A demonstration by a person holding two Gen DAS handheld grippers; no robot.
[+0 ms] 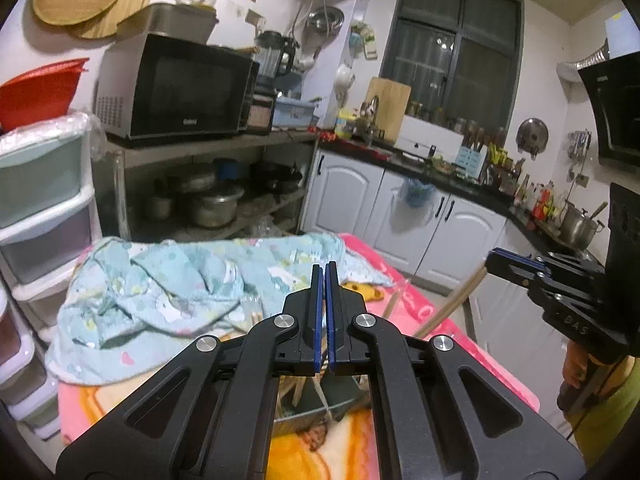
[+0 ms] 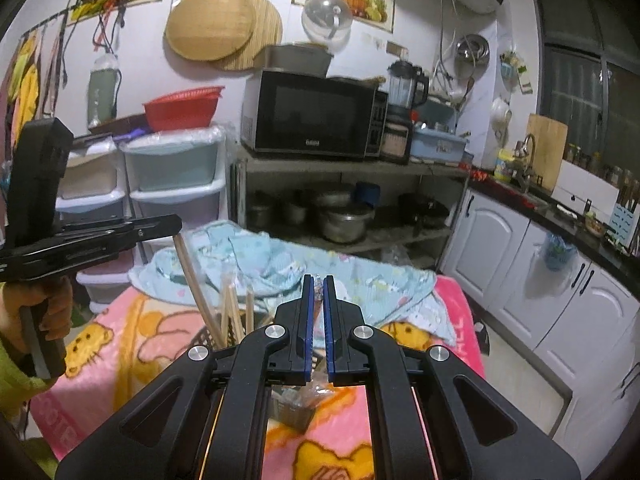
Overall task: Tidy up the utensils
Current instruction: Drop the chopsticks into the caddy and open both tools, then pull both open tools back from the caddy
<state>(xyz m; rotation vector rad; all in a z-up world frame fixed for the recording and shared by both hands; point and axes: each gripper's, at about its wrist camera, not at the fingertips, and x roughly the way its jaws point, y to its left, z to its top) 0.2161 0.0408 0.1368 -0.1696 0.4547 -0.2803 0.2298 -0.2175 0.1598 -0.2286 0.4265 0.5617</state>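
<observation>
Holder (image 2: 206,338) sits just below and ahead of both claws, its sticks upright. Our left gripper (image 1: 324,280) is clamped shut; a chopstick (image 2: 196,280) appears to hang from its tips, slanting into the holder. The right gripper (image 2: 318,292) pinches a wrapped stick (image 1: 452,304) that angles down toward the holder. We judge left nearer.

The left tool (image 1: 325,270) points forward and slightly down, jaws pressed together. The right tool (image 2: 319,280) tilts down likewise, jaws nearly closed, pinching something thin and crinkly. A hand (image 2: 48,312) grips the left tool's handle.
</observation>
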